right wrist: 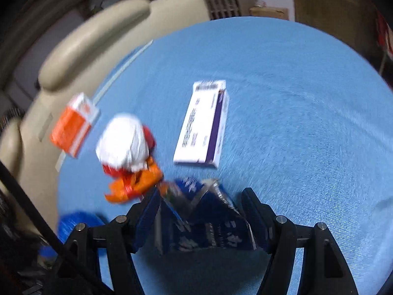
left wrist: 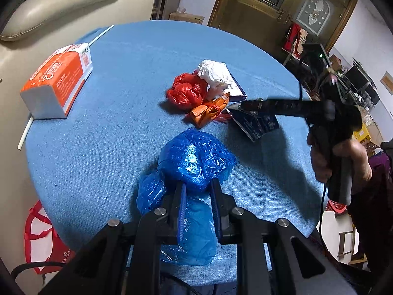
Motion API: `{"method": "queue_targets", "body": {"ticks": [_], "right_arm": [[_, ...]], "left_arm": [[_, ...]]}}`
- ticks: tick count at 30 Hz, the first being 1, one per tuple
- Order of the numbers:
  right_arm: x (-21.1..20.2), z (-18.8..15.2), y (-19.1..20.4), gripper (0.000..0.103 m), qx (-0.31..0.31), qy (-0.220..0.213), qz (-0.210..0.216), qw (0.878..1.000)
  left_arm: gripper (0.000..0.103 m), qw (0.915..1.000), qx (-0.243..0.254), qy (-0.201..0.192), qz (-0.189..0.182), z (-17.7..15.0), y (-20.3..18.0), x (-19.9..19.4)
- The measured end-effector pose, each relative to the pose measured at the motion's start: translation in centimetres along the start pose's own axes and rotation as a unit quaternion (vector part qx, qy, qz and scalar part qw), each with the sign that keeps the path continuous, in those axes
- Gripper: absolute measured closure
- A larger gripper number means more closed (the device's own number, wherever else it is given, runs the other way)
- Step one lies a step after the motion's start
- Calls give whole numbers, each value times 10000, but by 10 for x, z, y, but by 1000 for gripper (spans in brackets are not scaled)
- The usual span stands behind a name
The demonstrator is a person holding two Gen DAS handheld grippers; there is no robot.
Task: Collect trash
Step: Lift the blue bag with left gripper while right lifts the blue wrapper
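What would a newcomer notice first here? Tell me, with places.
The crumpled blue plastic bag at the near edge of the blue table, pinched in the left tongs. Beyond it, mid-table, lies a bright heap: a red bag, a white paper wad and an orange wrapper. To its right, the right tongs straddle a dark blue foil packet.

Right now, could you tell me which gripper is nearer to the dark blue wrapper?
The right. The right gripper straddles the dark blue wrapper with its jaws apart, while the left gripper is shut on the blue plastic bag, off to the side of the wrapper.
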State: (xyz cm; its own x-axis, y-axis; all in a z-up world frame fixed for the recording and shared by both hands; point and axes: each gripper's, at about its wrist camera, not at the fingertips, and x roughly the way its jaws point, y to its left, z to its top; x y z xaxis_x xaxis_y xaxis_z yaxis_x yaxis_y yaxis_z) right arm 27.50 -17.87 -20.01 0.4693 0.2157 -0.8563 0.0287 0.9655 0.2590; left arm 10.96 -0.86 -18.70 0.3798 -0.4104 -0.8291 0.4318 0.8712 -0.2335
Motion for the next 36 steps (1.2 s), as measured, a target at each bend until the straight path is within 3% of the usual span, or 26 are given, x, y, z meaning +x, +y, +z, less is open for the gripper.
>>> {"method": "queue_targets", "body": {"ticks": [2, 5, 12, 21, 36], "right_arm": [[3, -7, 9, 38, -279, 35, -73, 9996], [2, -15, 17, 67, -430, -126, -93, 9990], [-20, -34, 14, 70, -173, -551, -66, 9983], [-85, -74, -3, 70, 181, -1110, 37, 9937], [-174, -122, -19, 70, 468, -1903, 27, 9806]], "left_arm": [[83, 10000, -6, 13, 0, 0, 0, 0], [83, 10000, 0, 16, 13, -1, 0, 0], [83, 10000, -36, 40, 21, -1, 1, -1], [83, 9999, 64, -106, 24, 3, -10, -15], [83, 9962, 662, -560, 122, 1, -62, -56]]}}
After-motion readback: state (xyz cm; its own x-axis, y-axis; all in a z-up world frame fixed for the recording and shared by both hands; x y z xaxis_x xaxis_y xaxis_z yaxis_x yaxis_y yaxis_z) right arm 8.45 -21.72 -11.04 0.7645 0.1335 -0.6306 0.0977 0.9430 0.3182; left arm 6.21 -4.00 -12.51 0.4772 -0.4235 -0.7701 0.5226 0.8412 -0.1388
